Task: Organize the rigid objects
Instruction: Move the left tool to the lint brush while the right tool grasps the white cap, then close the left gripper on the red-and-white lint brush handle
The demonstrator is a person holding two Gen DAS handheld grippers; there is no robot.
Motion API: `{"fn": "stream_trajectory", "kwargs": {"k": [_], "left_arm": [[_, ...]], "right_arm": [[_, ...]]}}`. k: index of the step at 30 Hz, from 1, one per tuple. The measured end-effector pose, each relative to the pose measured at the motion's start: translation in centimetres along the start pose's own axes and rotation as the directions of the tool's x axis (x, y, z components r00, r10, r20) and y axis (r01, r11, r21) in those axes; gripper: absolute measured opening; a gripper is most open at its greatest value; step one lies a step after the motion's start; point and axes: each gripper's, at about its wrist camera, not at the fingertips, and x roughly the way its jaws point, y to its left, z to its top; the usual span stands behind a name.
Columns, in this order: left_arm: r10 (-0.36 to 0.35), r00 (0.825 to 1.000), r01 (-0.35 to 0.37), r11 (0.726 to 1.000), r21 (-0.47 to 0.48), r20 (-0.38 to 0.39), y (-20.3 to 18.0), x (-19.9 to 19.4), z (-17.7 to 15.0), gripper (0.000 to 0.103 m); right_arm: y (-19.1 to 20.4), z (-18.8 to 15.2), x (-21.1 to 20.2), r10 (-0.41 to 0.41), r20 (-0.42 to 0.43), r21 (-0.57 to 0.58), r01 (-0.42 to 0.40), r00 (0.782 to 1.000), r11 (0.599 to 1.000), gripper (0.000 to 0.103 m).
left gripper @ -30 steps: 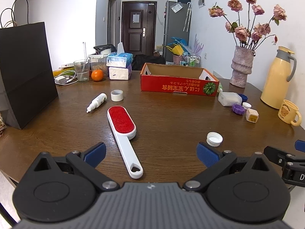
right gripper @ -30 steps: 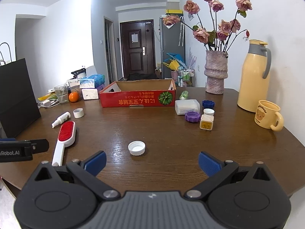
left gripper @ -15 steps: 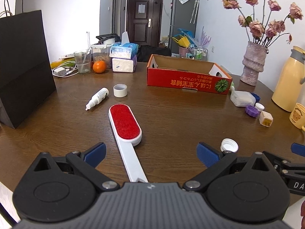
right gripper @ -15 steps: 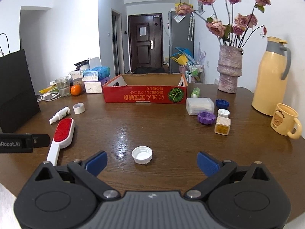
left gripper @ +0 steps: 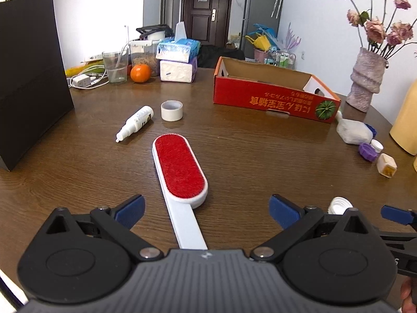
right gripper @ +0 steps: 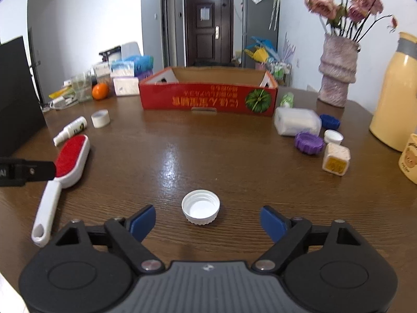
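Observation:
A lint brush [left gripper: 179, 167] with a red pad and a white handle lies on the brown table [left gripper: 247, 156]. Its handle runs back between the fingers of my left gripper [left gripper: 206, 210], which is open and apart from it. A white bottle cap [right gripper: 200, 210], open side up, sits just ahead of my right gripper [right gripper: 207, 221] and between its fingertips. The right jaws are closing, and the pads do not touch the cap. Behind stands an open red cardboard box [right gripper: 208, 96]. The cap [left gripper: 340, 206] also shows beside my left gripper's right finger.
A spray bottle [left gripper: 135, 122] and a tape roll [left gripper: 171, 110] lie left of the box. A clear container [right gripper: 297, 121], a purple lid [right gripper: 308, 142], small caps and a cube box [right gripper: 335, 159] lie right. A black bag [left gripper: 28, 73], vase [right gripper: 337, 75], thermos [right gripper: 398, 91] and mug [right gripper: 410, 159] border the table.
Both grippers have moved forward and lower over the table. The brush handle now lies between the left fingers. The cap is nearer the right gripper, whose jaws have narrowed.

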Motion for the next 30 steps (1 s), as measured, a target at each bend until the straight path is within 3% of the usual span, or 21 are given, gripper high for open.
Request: {"fn": "stream_trajectory", "kwargs": {"k": [6,13,30], "left_arm": [[0.005,1.000,-0.005,1.000,-0.001,-0.023,0.4,1.8,0.6,0.103],[0.014,0.999,-0.014,1.000,-0.005,-0.039,0.6,3.2,1.5,0.103],[0.068,0.991,-0.075,0.996,-0.057,-0.114,1.7,8.0,3.3,0.103]], "right_arm": [[0.0,0.5,2.8,0.003,-0.048,0.000,-0.003,0.999,1.000,0.073],[-0.3,0.8,4.9,0.019,-0.088,0.014,-0.018,0.996,1.000,0.041],[0.7,4.0,6.7,0.039,-0.018,-0.061,-0.040,0.999,0.997,0.039]]}}
